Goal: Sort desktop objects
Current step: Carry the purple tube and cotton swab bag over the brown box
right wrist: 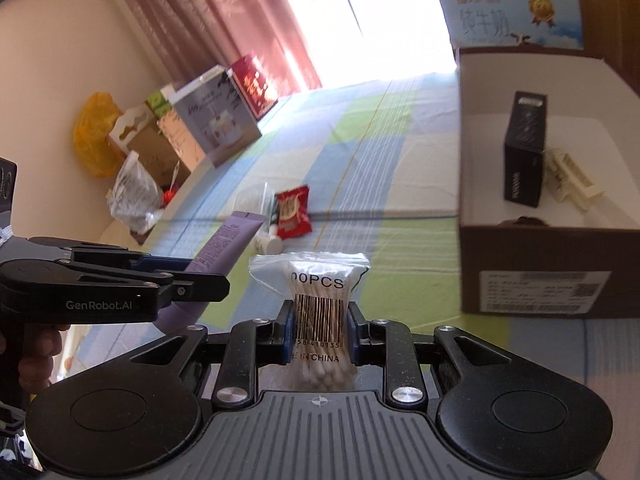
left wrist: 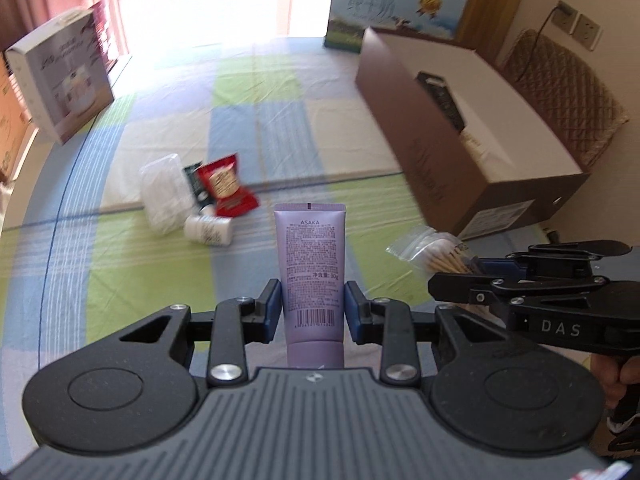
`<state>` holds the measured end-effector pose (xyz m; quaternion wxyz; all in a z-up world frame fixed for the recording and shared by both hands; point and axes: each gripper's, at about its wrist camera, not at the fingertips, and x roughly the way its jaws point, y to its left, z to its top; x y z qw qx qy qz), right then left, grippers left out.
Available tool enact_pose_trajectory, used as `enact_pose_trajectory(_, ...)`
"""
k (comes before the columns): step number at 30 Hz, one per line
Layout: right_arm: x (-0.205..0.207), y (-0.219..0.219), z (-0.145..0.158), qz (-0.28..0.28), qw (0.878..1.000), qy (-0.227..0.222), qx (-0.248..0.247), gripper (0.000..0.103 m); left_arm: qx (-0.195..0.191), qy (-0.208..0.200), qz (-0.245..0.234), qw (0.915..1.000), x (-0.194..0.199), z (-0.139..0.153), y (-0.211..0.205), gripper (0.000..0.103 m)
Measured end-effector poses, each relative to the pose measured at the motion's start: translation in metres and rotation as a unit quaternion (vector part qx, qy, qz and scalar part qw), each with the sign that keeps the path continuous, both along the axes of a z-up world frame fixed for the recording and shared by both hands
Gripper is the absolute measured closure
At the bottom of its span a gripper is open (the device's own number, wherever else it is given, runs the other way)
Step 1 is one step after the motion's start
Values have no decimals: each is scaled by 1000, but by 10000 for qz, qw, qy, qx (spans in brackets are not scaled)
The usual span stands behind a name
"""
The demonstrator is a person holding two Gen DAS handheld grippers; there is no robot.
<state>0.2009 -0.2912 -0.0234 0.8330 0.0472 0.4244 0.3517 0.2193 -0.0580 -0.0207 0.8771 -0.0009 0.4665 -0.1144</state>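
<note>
My left gripper (left wrist: pixel 312 308) is shut on a purple ASAKA tube (left wrist: pixel 311 256), held upright above the checked cloth. My right gripper (right wrist: pixel 318 328) is shut on a clear bag of cotton swabs (right wrist: pixel 316 292); that bag (left wrist: pixel 436 254) and gripper also show at the right of the left wrist view. The tube (right wrist: pixel 224 252) shows at the left of the right wrist view. On the cloth lie a red snack packet (left wrist: pixel 226 188), a white bottle (left wrist: pixel 208 232), a clear plastic box (left wrist: pixel 164 192) and a dark green packet (left wrist: pixel 196 184).
An open brown cardboard box (right wrist: pixel 540 264) stands at the right, holding a black box (right wrist: pixel 526 148) and a cream item (right wrist: pixel 574 180). A milk carton box (left wrist: pixel 396 12) stands behind it. A white gift box (left wrist: pixel 60 76) stands at the far left.
</note>
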Motion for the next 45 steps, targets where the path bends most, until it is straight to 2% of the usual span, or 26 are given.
enact_pose_trajectory(12, 24, -81, 38, -843, 9958, -332, 110, 81, -305, -375, -706, 9963, 26, 31, -75, 75)
enact_pose_trajectory(19, 57, -128, 52, -1251, 9909, -492, 19, 81, -446, -493, -1061, 9921, 55, 42, -125, 75)
enact_pose_trajectory(25, 97, -151, 55, -1289, 9899, -577, -142, 81, -546, -497, -1253, 9894, 92, 45, -173, 75)
enact_pose_trajectory(31, 132, -159, 43, -1154, 9909, -450, -530, 81, -560, -252, -1232, 9905, 128, 30, -214, 75)
enact_pose_trajectory(37, 156, -162, 24, -1080, 9889, -260, -988, 81, -638, 270, -1032, 9922, 156, -1, -236, 75)
enact_pose_trajectory(45, 167, -159, 6, -801, 9879, -61, -1324, 81, -338, 691, -894, 9930, 172, -35, -249, 75)
